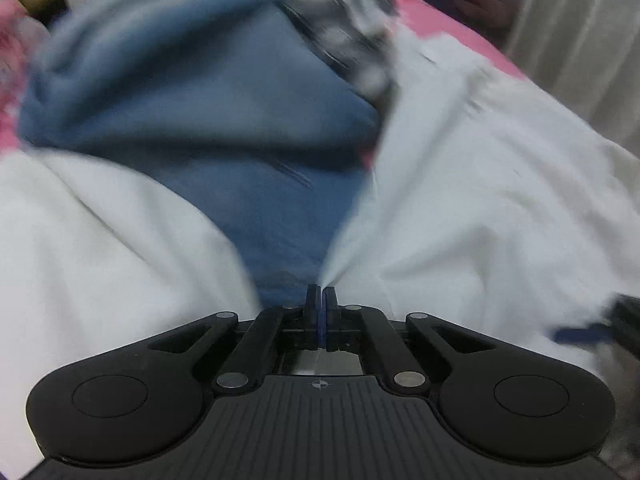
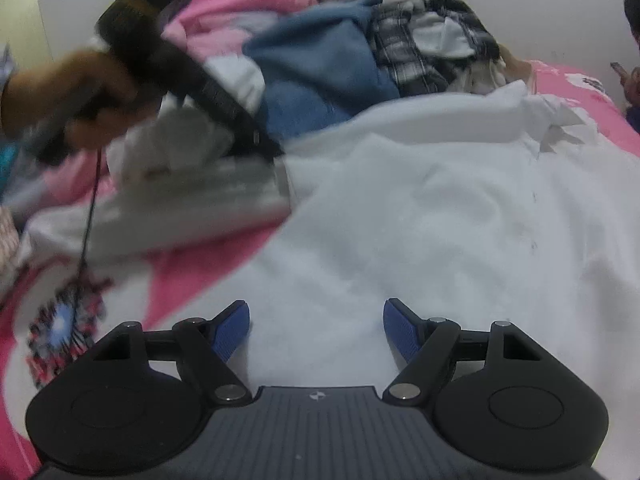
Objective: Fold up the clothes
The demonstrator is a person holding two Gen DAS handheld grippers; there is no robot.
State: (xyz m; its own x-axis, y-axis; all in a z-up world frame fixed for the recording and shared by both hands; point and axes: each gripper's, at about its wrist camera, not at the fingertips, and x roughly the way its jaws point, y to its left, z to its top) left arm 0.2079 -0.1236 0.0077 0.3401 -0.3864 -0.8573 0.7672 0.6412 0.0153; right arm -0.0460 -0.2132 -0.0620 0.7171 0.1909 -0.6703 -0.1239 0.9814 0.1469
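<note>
A white garment lies spread over the pink bed sheet. My left gripper is shut on an edge of it, and the cloth tapers into a taut peak at the joined tips. In the right wrist view the left gripper shows blurred at the garment's left edge, held by a hand. My right gripper hovers open over the near part of the white garment, with nothing pinched between its blue pads.
Behind the white garment sits a pile: a blue garment, a black-and-white plaid one and pink clothing. A person sits at the far right beside the bed. A wall rises behind the pile.
</note>
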